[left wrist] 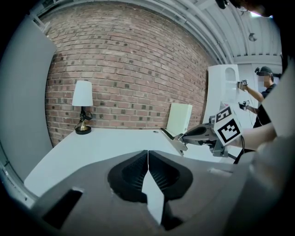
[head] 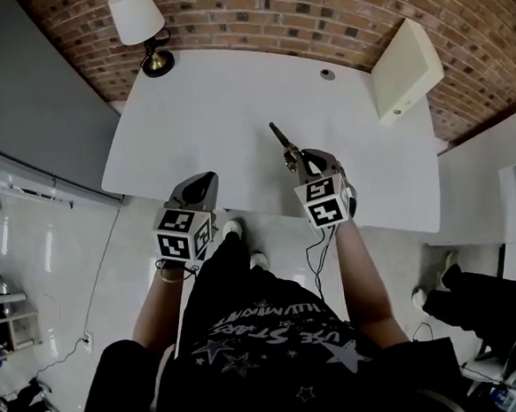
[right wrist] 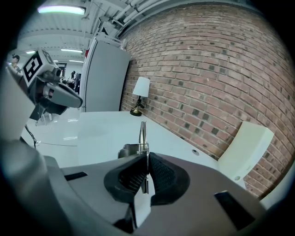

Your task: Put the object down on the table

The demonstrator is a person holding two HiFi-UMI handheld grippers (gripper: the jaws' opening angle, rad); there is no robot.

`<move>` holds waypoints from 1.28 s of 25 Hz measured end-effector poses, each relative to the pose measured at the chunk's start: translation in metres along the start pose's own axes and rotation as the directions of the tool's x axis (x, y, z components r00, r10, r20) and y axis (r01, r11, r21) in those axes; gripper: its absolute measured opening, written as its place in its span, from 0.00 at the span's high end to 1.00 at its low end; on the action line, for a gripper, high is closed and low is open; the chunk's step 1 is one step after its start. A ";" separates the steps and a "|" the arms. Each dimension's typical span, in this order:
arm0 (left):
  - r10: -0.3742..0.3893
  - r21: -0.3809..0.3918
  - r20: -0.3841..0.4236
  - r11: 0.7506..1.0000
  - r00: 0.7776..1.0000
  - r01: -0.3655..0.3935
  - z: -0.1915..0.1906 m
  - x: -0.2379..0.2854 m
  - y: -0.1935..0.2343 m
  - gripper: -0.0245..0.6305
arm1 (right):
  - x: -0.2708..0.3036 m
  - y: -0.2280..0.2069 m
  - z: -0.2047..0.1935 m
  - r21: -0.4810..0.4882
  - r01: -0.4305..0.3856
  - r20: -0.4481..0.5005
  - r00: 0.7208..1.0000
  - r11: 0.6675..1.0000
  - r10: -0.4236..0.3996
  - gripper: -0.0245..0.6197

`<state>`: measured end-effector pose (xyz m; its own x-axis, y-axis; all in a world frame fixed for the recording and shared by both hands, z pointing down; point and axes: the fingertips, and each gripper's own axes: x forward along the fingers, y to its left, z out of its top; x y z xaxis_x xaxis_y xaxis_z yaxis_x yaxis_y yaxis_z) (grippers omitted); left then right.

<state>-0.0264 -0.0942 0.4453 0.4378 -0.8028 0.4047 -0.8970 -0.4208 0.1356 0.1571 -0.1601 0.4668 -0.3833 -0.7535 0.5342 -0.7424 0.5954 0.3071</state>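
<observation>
Quick notes on that put-down, left to right.

Far left corner of the table [head: 215, 115] had a lamp [head: 140, 23], well away from the action, so no worry there. The left gripper [head: 205, 180] hung over the near edge with its jaws pressed together and nothing between them. Its own view showed the pads meeting on bare air. It was basically parked, and I'd have left it parked.

The tool [head: 281, 139], a thin metal thing, stuck forward out of the right gripper [head: 297, 163], which was clamped tight on its near end. In the right gripper view the slim shaft [right wrist: 143, 132] ran straight out from between the pads. It sat over the table's front middle and looked to be off the surface, though I couldn't say for sure that the tip wasn't touching.

My take on doing it well:
- lower the gripper slowly and flatten the angle so the shaft lies along the top instead of jabbing tip-first
- only let the jaws part once most of its length rests on the surface, since a skinny metal piece will probably roll or skid on that smooth white top
- back straight out along the shaft, so a pad doesn't flick it

Plenty of bare space there. The cream box [head: 405, 69] was at the far right corner, well apart.
</observation>
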 end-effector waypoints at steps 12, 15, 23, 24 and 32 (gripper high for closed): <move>-0.033 -0.036 -0.019 0.999 0.999 0.032 0.022 0.077 0.064 0.93 | 0.079 -0.023 0.007 -0.038 -0.013 -0.092 0.996 0.999 0.009 0.95; -0.046 -0.032 -0.023 0.998 0.999 0.046 0.033 0.100 0.085 0.93 | 0.105 -0.036 0.014 -0.046 0.001 -0.118 0.993 0.999 -0.007 0.95; -0.079 -0.030 -0.036 0.996 0.996 0.078 0.058 0.157 0.137 0.93 | 0.173 -0.064 0.034 -0.153 0.028 -0.178 0.983 0.988 -0.056 0.95; -0.083 -0.026 -0.038 0.996 0.996 0.082 0.061 0.164 0.142 0.93 | 0.181 -0.068 0.036 -0.176 0.032 -0.185 0.981 0.984 -0.065 0.95; -0.102 -0.009 -0.042 0.995 0.994 0.102 0.083 0.211 0.175 0.93 | 0.242 -0.096 0.054 -0.355 0.051 -0.211 0.968 0.933 -0.133 0.95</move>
<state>-0.0856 -0.3726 0.4795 0.5241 -0.7372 0.4265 -0.8483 -0.4965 0.1842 0.1057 -0.4147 0.5242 -0.1565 -0.7501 0.6426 -0.5172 0.6165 0.5937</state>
